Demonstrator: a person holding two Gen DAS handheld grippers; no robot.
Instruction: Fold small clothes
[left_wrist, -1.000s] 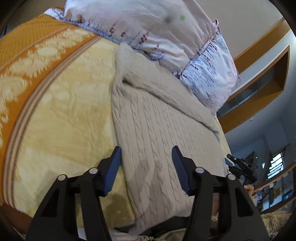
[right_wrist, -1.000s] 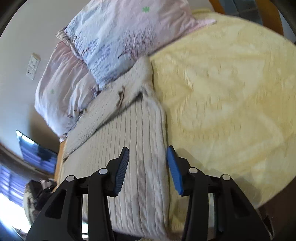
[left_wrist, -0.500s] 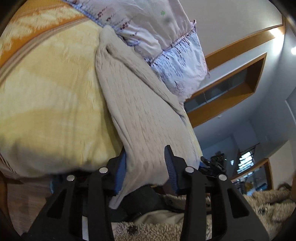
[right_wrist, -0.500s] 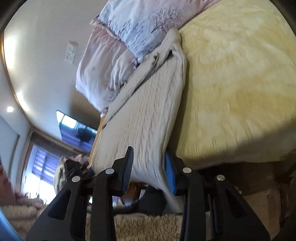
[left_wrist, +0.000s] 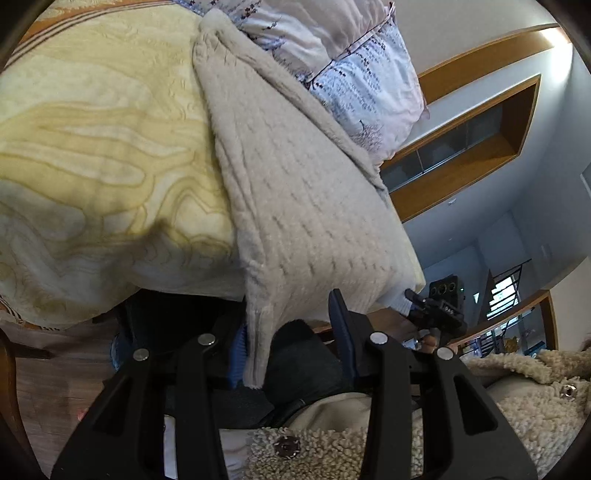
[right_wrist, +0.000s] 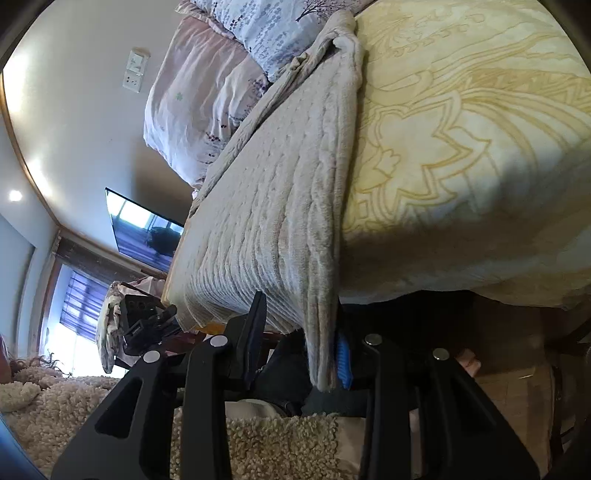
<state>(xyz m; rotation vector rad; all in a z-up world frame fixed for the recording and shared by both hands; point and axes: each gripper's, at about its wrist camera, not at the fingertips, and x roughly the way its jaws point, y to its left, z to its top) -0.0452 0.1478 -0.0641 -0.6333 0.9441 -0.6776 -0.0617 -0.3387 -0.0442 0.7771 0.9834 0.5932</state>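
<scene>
1. The beige cable-knit sweater (left_wrist: 295, 177) lies lengthwise on the yellow patterned bedspread (left_wrist: 92, 147), its far end up against the floral pillows (left_wrist: 354, 62). Its near hem hangs off the bed edge toward the person.

2. It looks partly folded already: the body reads as a narrow strip with a sleeve or side panel laid along it. That first lengthwise fold is, I judge, done.

3. The left gripper (left_wrist: 291, 339) sits under the hem's left corner. A hanging flap of knit drops between its fingers and lies against the blue pad (left_wrist: 238, 350) on the left, while the other finger stands clear of the cloth. The jaws are part-way closed and do not pinch it.

4. The right gripper (right_wrist: 301, 332) meets the opposite corner. The sweater's edge hangs down against its blue pad (right_wrist: 343, 354), and the other finger sits just below the hem (contact there is hard to judge). No firm clamp shows here either.

5. What is left: both corners need a secure grip, then the hem has to be carried up toward the pillows to fold the strip crosswise — probably once or twice more. Overall the task seems roughly half done.
</scene>
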